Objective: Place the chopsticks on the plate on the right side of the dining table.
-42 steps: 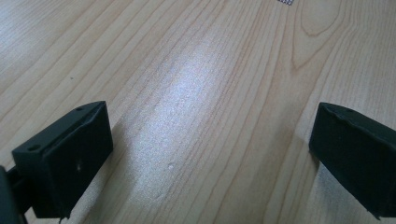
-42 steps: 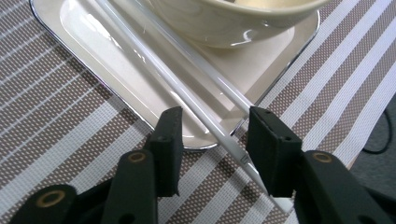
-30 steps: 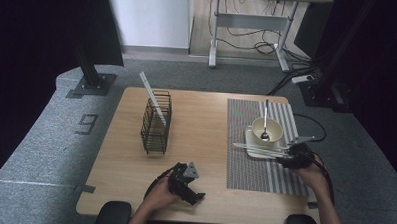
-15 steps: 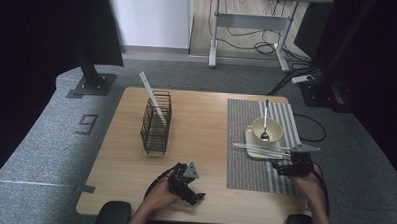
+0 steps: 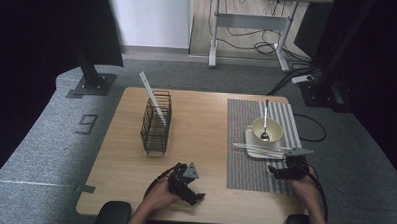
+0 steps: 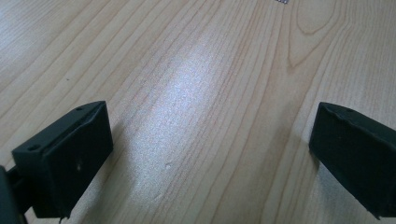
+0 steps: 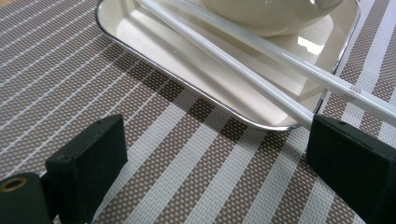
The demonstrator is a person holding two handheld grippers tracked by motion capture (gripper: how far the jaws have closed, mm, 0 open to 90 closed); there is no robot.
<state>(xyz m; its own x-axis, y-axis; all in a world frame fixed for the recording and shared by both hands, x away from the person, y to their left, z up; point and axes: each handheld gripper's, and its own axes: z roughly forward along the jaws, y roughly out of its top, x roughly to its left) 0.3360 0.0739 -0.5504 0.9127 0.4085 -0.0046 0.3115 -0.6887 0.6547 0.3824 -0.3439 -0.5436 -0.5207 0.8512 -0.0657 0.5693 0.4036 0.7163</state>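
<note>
The right gripper [image 7: 215, 154] hangs low over the striped mat [image 7: 93, 70], jaws spread wide with nothing between them. Just past its tips sits the near rim of the white tray [image 7: 187, 84], and two pale chopsticks [image 7: 224, 56] lie across that tray, side by side. One of them runs out over the tray's edge and ends right by the far jaw, touching it or nearly; I can't tell which. Behind the sticks stands the bowl [image 7: 261, 14], which from the high view has a spoon [image 5: 265, 125] resting in it.

To my eye the step in hand is picking up the chopsticks. I'd say it goes best if the gripper comes in across the sticks, not along them, so both fall between the jaws, then closes slowly at a spot clear of the tray rim. They look thin and slick, so a pinch near the middle should keep them from tipping. Keeping the jaws off the bowl matters too.

The left gripper [image 6: 205, 154] rests over bare table [image 6: 196, 70] at the near edge, also wide open and holding nothing. Farther up the table, well apart, stands a wire rack [image 5: 156, 123] with one white stick [image 5: 151, 94] leaning out of it, likely where the chopsticks are bound
</note>
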